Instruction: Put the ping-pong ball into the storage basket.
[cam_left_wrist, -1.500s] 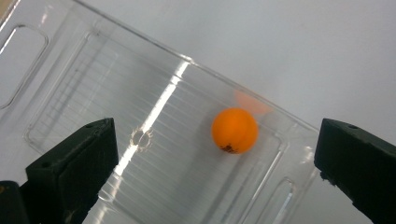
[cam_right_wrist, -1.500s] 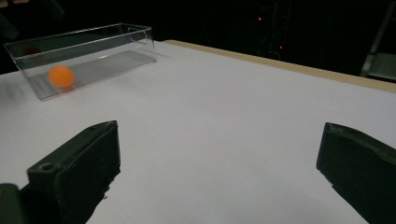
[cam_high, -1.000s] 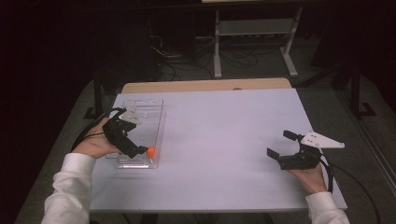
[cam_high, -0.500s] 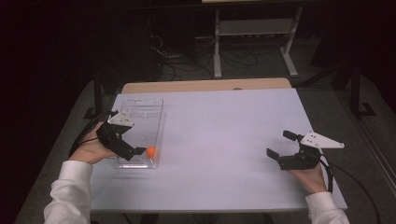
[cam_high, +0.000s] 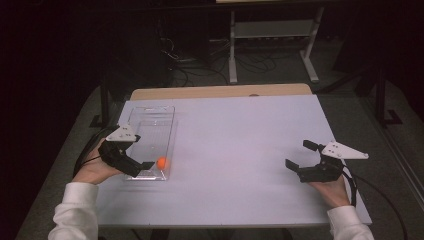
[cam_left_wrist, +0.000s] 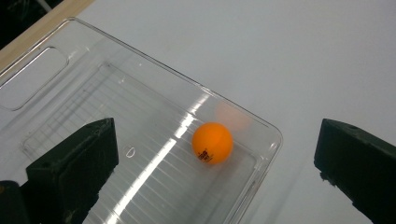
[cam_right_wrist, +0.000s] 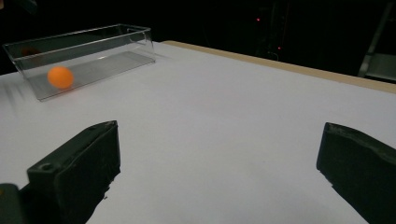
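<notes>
Hands come in from the near edge of the table (cam_high: 240, 130), one at each side. At the left edge, the left gripper (cam_high: 142, 169) hangs over the near end of a clear box (cam_high: 150, 120). Its jaws are spread wide and hold nothing. An orange ball (cam_high: 162, 162) lies inside the box, on the bottom, close to the near right corner. The box walls look like they keep the ball from rolling off. The wide jaws probably mean the ball was let go, or they are open to pick it up. Over by the right edge, the right gripper (cam_high: 299, 159) sits low near the table, jaws wide too, well apart from the box. It seems to be waiting.
</notes>
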